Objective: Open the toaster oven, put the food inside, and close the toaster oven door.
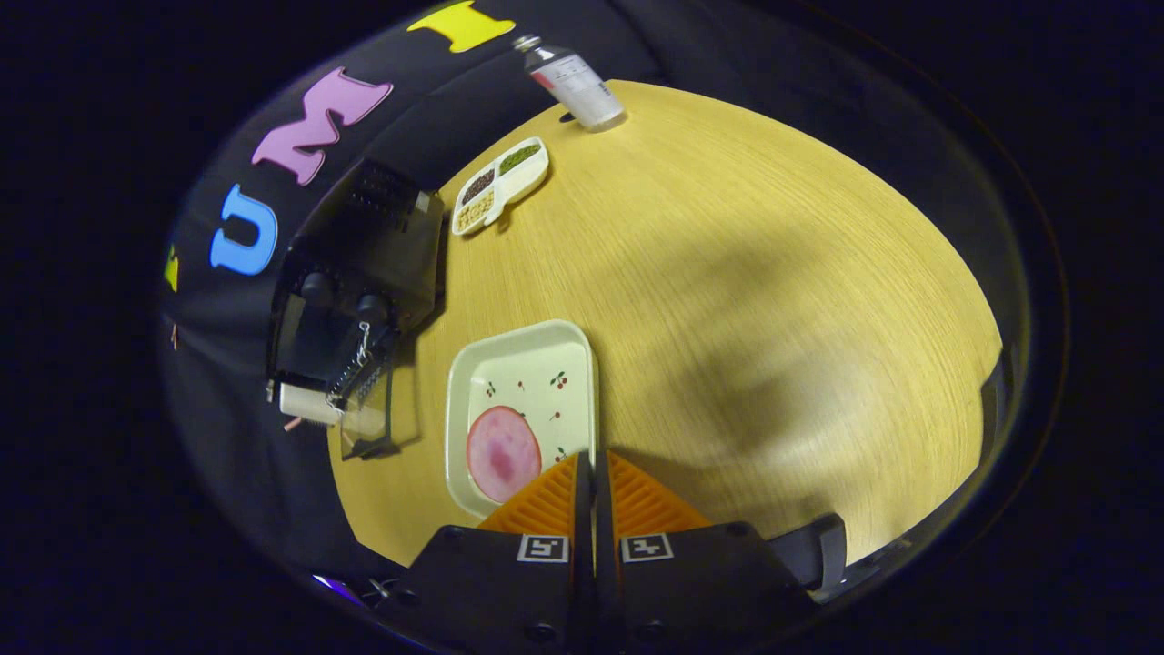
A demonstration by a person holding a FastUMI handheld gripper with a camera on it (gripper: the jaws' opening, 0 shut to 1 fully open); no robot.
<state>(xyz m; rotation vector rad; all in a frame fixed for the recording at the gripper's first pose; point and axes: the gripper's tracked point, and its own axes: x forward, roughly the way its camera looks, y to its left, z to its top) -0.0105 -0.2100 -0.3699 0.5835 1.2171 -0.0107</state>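
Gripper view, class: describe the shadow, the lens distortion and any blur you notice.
Gripper view: a broad soft shadow darkens the wooden table beyond the shut gripper; fisheye distortion bows the table's edge and tilts the bottle; the toaster oven sits dim; the ham slice on its tray stays fairly sharp.

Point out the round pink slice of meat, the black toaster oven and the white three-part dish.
Round pink slice of meat [502, 453], gripper view: its middle.
Black toaster oven [386, 250], gripper view: its top.
White three-part dish [532, 175], gripper view: its rim.
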